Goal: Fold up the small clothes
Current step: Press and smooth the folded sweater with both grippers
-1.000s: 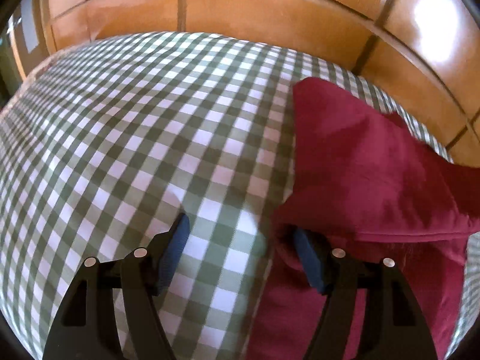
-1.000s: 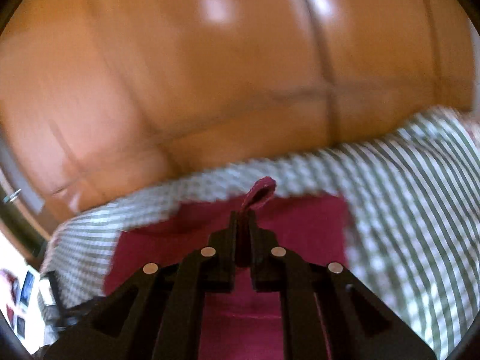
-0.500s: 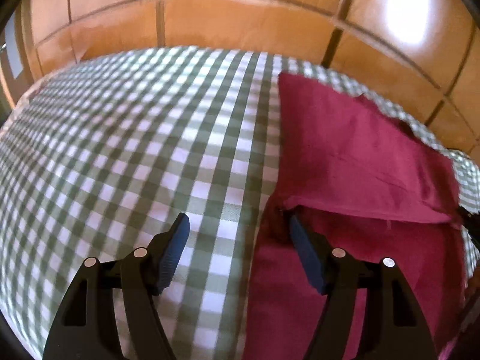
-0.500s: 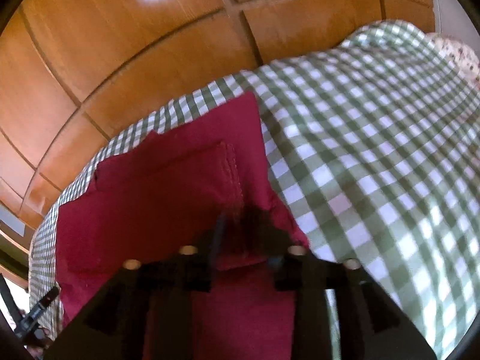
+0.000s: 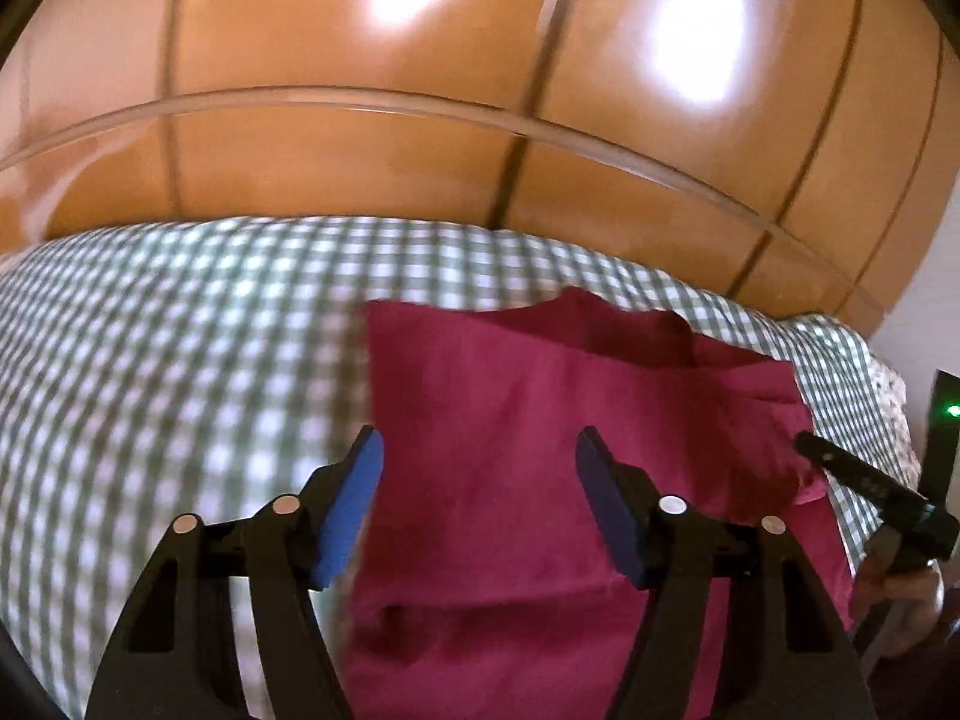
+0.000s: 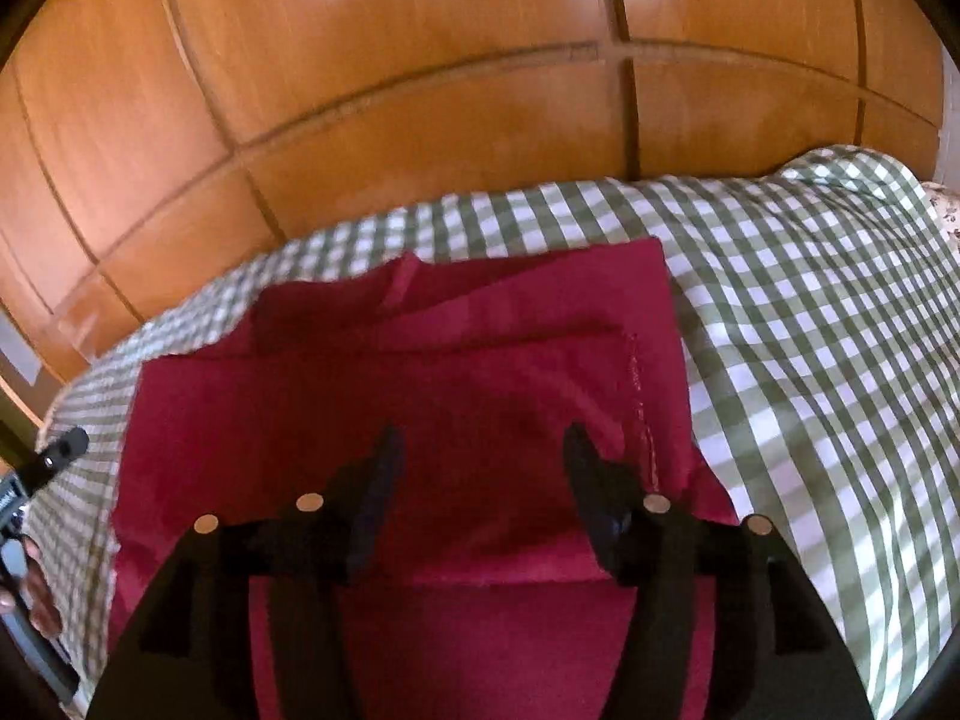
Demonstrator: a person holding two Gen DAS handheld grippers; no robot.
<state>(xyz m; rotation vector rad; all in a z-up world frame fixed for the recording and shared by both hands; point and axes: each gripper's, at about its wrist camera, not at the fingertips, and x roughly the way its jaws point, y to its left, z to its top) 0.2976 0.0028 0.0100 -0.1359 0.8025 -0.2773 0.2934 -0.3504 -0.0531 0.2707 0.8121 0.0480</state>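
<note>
A dark red garment (image 5: 540, 420) lies folded over on the green checked cloth (image 5: 180, 330); it also shows in the right wrist view (image 6: 450, 372). My left gripper (image 5: 477, 456) is open and empty above the garment's left part. My right gripper (image 6: 480, 450) is open and empty above the garment's near folded layer. The right gripper's tip (image 5: 870, 483) shows at the garment's right edge in the left wrist view, and the left gripper's tip (image 6: 57, 450) shows at the far left in the right wrist view.
The checked cloth (image 6: 810, 330) covers a soft surface that ends at a glossy wooden panelled wall (image 5: 420, 90), also in the right wrist view (image 6: 420, 90). A floral fabric (image 6: 945, 207) peeks out at the right edge. A dark device with a green light (image 5: 948, 414) stands at the right.
My right gripper has let go of the garment's corner and opened; the flap now lies folded flat. My left gripper has lifted and shifted right over the garment, still open.
</note>
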